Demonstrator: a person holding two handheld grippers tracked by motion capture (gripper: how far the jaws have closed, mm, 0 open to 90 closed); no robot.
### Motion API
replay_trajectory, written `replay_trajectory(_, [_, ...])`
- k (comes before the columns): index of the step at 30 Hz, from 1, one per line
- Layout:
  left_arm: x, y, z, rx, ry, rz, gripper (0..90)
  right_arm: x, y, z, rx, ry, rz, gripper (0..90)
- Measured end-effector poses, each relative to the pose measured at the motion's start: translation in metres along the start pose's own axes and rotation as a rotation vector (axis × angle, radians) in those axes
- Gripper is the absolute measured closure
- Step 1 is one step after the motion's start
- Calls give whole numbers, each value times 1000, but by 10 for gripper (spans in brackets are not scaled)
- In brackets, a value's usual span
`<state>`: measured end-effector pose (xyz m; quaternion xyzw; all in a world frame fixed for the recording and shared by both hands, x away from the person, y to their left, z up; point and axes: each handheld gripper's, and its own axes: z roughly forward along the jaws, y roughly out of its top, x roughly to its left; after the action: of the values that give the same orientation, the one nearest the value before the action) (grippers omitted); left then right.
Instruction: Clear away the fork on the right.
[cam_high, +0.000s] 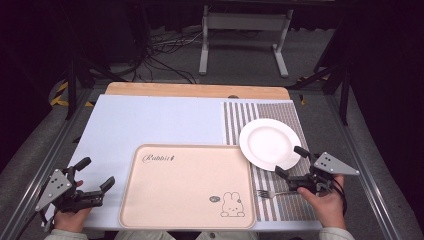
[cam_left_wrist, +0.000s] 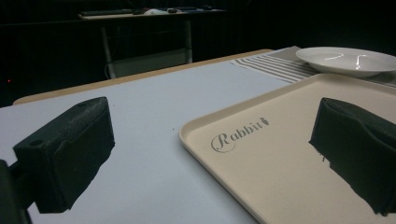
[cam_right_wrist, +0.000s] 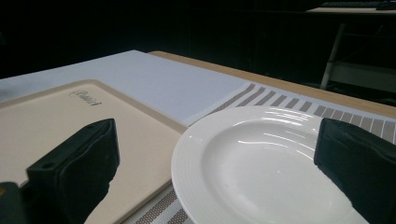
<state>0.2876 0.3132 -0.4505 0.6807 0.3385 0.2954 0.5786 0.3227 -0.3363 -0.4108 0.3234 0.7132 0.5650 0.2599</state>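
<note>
One white plate (cam_high: 270, 144) is the thing the work turns on: it sits on the striped placemat (cam_high: 290, 200) at the far right corner of the beige tray (cam_high: 187, 187), its rim just overlapping the tray's right edge. Being round, the plate has no long axis, so its near rim is as good a grip as any. The right gripper (cam_high: 289, 162) hangs just beyond that near rim on the side away from the tray, fingers spread wide and holding nothing, with the plate lying straight ahead of them. A fork (cam_high: 272, 193) lies on the placemat just off the tray's near right corner, close under the right hand (cam_high: 325, 202), its long axis running crosswise to the tray's right edge, tines toward the tray. The left gripper (cam_high: 97, 173) waits well off the tray's left edge over the pale bench (cam_high: 150, 120), fingers likewise spread and empty; it is much the farther of the two from the plate.

From the right gripper view, the plate (cam_right_wrist: 271, 168) spreads between the two fingers (cam_right_wrist: 79, 172), showing its ribbed rim. From the left gripper view, the tray's printed lettering reads clearly and the plate (cam_left_wrist: 348, 60) sits at its far corner. Judged from this, the right hand is placed to take the plate.
</note>
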Motion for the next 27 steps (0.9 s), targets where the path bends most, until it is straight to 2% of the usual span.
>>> replay_trajectory(4, [0, 0, 0, 1, 0, 1, 4, 0, 10, 5, 34, 14, -18, 14])
replay_trajectory(6, [0, 0, -1, 1, 0, 2, 4, 0, 16, 6, 97, 35, -40, 15])
replay_trajectory(7, [0, 0, -1, 1, 0, 2, 4, 0, 16, 6, 97, 35, -40, 15])
replay_trajectory(9, [0, 0, -1, 1, 2, 4, 4, 0, 25, 7, 175, 41, -101, 18])
replay_trajectory(10, [0, 0, -1, 0, 3, 4, 4, 1, 32, 7, 231, 56, -135, 33])
replay_trajectory(15, [0, 0, -1, 1, 4, 4, 4, 3, 44, 10, 363, 95, -207, 58])
replay_trajectory(16, [0, 0, -1, 2, 3, 4, 4, 3, 46, 11, 396, 93, -235, 58])
replay_trajectory(26, [0, 0, -1, 4, 4, 5, 4, 6, 58, 20, 618, 121, -382, 65])
replay_trajectory(27, [0, 0, -1, 5, 3, 5, 4, 6, 58, 20, 618, 121, -382, 65])
